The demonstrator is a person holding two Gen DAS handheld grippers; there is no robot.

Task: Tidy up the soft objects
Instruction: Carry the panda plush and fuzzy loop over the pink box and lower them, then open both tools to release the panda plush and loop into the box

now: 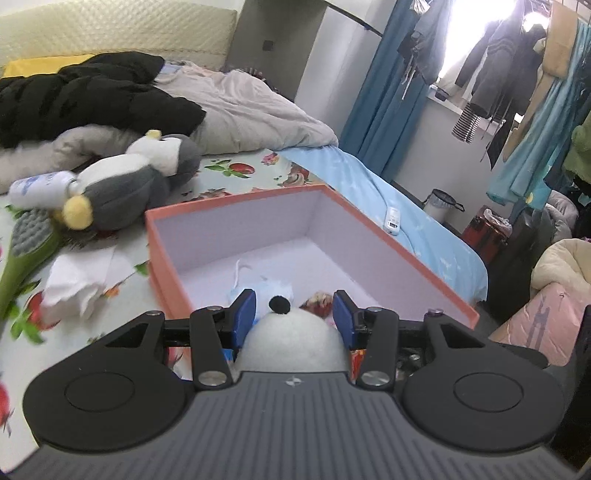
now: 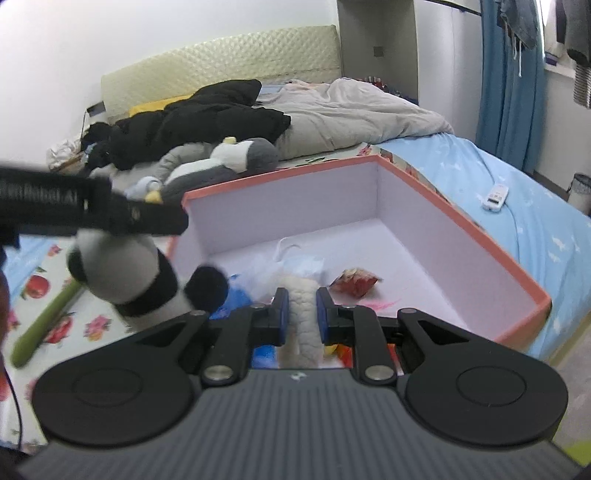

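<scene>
The panda plush (image 1: 291, 343) sits clamped between the blue pads of the left gripper (image 1: 294, 312), its white dome and one black ear showing at 6 o'clock over the near edge of the box (image 1: 236, 201); its body is cut off behind the gripper housing here, though the right wrist view catches it blurred at 9 o'clock, hanging under the left gripper's dark arm. The right gripper (image 2: 302, 308) pinches a fluffy cream strip (image 2: 301, 325) tight between its pads, and what that strip belongs to is hard to make out, since its lower end vanishes under the housing. Inside the pink-rimmed, white-lined box lie a pale blue face mask (image 1: 267, 286) and a crumpled red snack wrapper (image 2: 352, 282), both partly hidden by the fingers. Out at 10 o'clock, on the fruit-print bedsheet (image 1: 236, 173), a grey-and-white penguin plush (image 1: 136, 181) lies on its side, with a white bottle (image 1: 40, 188) touching it, a green-handled brush (image 1: 26, 254) running off the frame edge, and crumpled white paper (image 1: 79, 286) beside the box. Further back, a black jacket (image 1: 88, 96) sprawls over a pale duvet (image 1: 255, 110) below a quilted headboard (image 1: 122, 33). At 3 o'clock a white remote (image 1: 392, 220) rests on the blue sheet, with a blue curtain (image 1: 384, 99) and hanging clothes (image 1: 491, 70) beyond, washed out by window glare.
</scene>
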